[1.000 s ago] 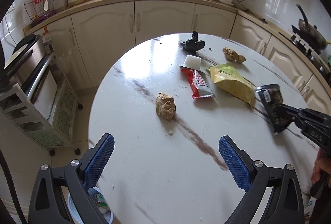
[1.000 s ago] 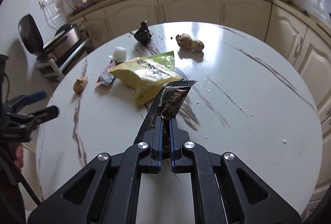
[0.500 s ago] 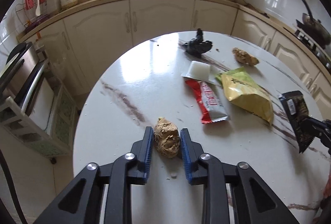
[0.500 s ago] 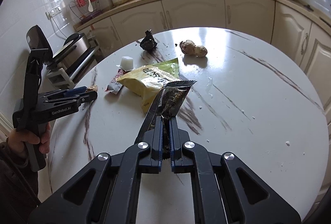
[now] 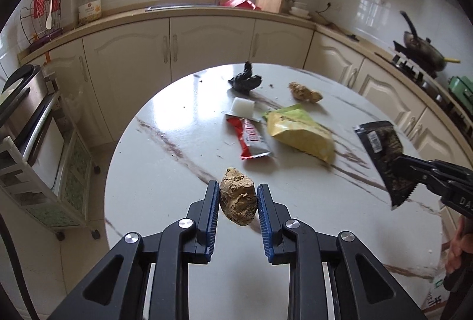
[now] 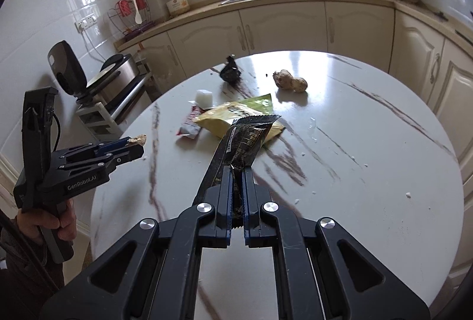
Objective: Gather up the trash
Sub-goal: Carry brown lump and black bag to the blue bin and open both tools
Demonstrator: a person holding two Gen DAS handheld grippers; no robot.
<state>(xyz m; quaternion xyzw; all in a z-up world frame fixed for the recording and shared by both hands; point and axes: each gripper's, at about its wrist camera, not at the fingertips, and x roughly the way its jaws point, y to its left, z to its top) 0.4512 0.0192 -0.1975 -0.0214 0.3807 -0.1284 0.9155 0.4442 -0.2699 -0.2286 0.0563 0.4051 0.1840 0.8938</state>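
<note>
While both my tongs hold trash above the round white marble table (image 5: 165, 172):
My left gripper (image 5: 238, 203) squeezes a lumpy brown chunk (image 5: 238, 201); my right gripper (image 6: 236, 196) pinches a black crinkly wrapper (image 6: 245, 142) that could slip out.

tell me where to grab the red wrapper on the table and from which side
Grip the red wrapper across its narrow width near the middle, coming from above. It lies flat and long on the table, its far end touching the white block, so the near crimped end is freer.

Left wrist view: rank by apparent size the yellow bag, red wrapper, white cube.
1. Yellow bag, clearly largest.
2. Red wrapper.
3. White cube, smallest; it lies farther from the camera, so its true size is unsure.
</note>
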